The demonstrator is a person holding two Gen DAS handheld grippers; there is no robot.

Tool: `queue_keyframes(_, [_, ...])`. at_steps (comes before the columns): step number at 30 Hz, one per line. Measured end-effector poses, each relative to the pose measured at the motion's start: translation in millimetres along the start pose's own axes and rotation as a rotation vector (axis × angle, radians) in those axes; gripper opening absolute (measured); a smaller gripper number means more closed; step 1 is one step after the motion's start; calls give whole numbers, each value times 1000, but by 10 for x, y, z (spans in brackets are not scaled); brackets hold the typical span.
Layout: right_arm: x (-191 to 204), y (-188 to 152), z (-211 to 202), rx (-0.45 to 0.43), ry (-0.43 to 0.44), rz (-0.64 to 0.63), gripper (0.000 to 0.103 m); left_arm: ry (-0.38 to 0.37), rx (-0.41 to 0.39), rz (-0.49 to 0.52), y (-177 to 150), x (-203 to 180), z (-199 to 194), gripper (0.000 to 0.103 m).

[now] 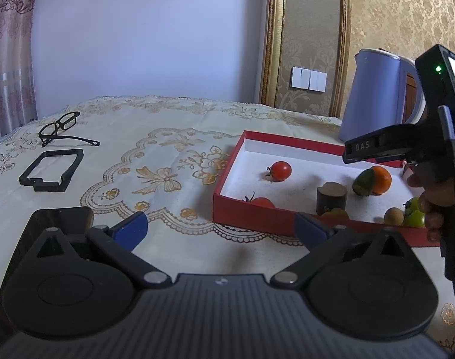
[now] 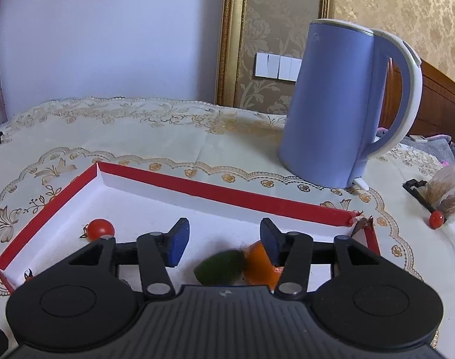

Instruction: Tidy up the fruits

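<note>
Right gripper (image 2: 221,245) open over green-orange fruit (image 2: 242,266) in red box (image 2: 227,197) (left gripper (image 1: 221,230) open, empty); fruit could roll if nudged.

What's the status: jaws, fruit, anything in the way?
Left gripper open, empty, short of the red box. Right gripper open over the green-orange fruit. Kettle behind, clear.

Glossy plastic kettle (image 2: 326,104); matt red cardboard box (image 2: 227,194); embroidered cloth tablecloth (image 1: 167,137); smooth shiny tomato (image 1: 281,170).
</note>
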State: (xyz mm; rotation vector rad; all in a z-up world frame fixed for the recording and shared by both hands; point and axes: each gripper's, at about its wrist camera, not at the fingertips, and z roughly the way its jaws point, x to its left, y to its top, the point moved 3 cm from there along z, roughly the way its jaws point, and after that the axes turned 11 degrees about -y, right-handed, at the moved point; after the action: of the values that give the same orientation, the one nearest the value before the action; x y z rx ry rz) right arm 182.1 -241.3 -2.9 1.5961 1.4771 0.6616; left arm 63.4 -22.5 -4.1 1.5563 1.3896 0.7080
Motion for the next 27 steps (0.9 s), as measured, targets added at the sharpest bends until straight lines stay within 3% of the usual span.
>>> queue_keyframes(12, [-82,-198,-392,-60,44,-12,51,18,8,30,-9,-46,5,103])
queue_keyframes(21, [-380,-543,-978,-164,64,18,66,38,16,49,-11,-68,20,103])
queue_keyframes(27, [-569,-866,-1169,-165,18,38,76,45,25,78,-12,-125,31,103])
